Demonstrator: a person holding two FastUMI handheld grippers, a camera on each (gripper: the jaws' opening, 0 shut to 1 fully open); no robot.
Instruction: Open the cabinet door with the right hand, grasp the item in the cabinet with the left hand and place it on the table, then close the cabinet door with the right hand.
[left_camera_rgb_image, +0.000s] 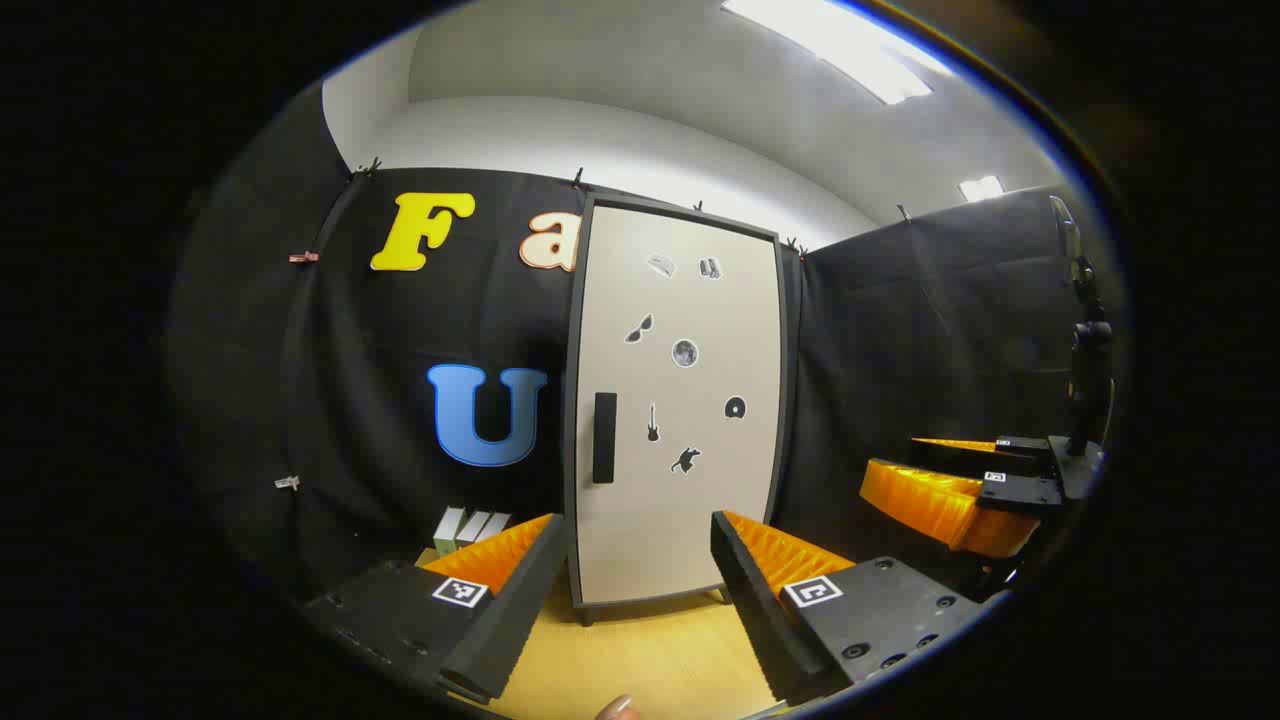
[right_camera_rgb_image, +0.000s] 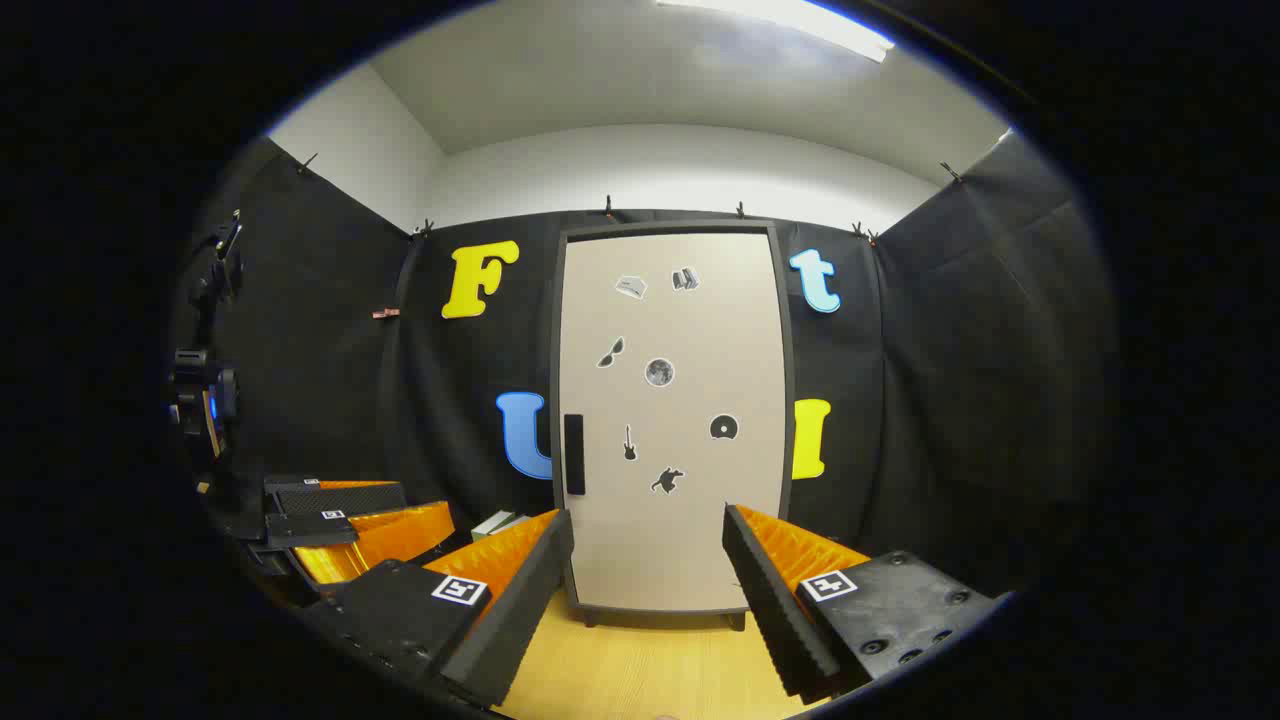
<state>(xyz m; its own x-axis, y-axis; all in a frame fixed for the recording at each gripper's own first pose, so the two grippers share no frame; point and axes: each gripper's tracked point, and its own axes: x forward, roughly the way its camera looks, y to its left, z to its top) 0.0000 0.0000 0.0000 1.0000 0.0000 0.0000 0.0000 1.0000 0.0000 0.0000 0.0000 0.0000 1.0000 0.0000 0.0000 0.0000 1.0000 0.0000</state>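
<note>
A tall beige cabinet (left_camera_rgb_image: 680, 410) (right_camera_rgb_image: 670, 420) with a dark frame stands on the wooden table (left_camera_rgb_image: 640, 660) (right_camera_rgb_image: 640, 670) against the back wall. Its door is shut, hiding whatever is inside. A black vertical handle (left_camera_rgb_image: 604, 437) (right_camera_rgb_image: 573, 454) sits on the door's left side, and several small stickers dot the door. My left gripper (left_camera_rgb_image: 635, 560) is open, some way in front of the cabinet, holding nothing. My right gripper (right_camera_rgb_image: 645, 555) is also open and empty, facing the door from a similar distance. The right gripper (left_camera_rgb_image: 965, 495) shows far right in the left gripper view; the left gripper (right_camera_rgb_image: 350, 525) shows at left in the right gripper view.
Small white boxes (left_camera_rgb_image: 470, 525) (right_camera_rgb_image: 500, 522) lie on the table left of the cabinet, near the wall. A dark stand with a device (left_camera_rgb_image: 1085, 380) (right_camera_rgb_image: 205, 390) rises at the booth's side. A fingertip (left_camera_rgb_image: 615, 708) shows at the bottom edge.
</note>
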